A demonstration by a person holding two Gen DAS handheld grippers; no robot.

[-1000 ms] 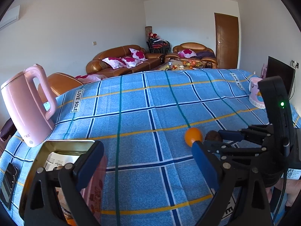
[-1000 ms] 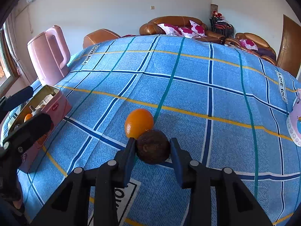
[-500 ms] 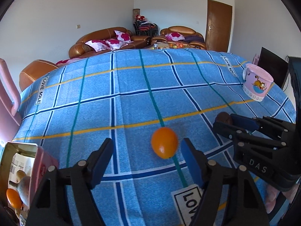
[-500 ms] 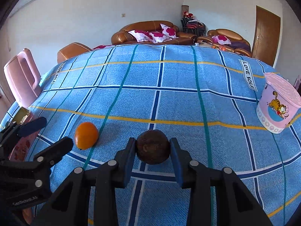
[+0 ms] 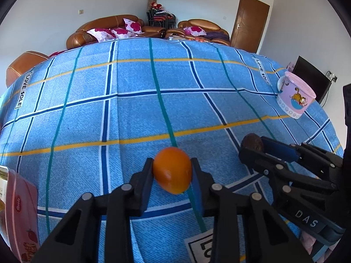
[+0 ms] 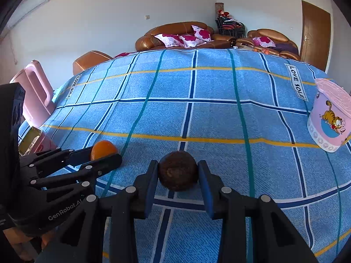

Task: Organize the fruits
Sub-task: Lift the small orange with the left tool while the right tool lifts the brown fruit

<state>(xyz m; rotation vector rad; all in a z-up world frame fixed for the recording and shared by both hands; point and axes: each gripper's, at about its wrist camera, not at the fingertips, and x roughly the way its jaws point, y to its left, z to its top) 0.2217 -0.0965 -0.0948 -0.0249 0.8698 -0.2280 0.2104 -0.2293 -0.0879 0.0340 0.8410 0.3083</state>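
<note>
Left gripper, left wrist view: its jaws have just been closing and now clamp the orange, one blue pad pressed on each side. The fruit sits low over the desk, which wears a blue checked cloth with yellow and teal lines; whether the orange touches the cloth I cannot tell from this angle. At right the right gripper reaches in from the edge, a dark brown round fruit at its tips. A pink lidded tub with a cartoon cat stands far right, well apart from both fruits. A pink tin shows at the lower left edge, cut off by the frame.

Right wrist view: right gripper is closed on the brown fruit, pads tight against both flanks, low over the cloth. Left gripper enters from the left with the orange between its fingers. Behind it the tin lies with its top open, and a pink kettle stands near the desk's left edge. The tub stands at far right. Brown sofas with pink-flowered cushions line the far wall.
</note>
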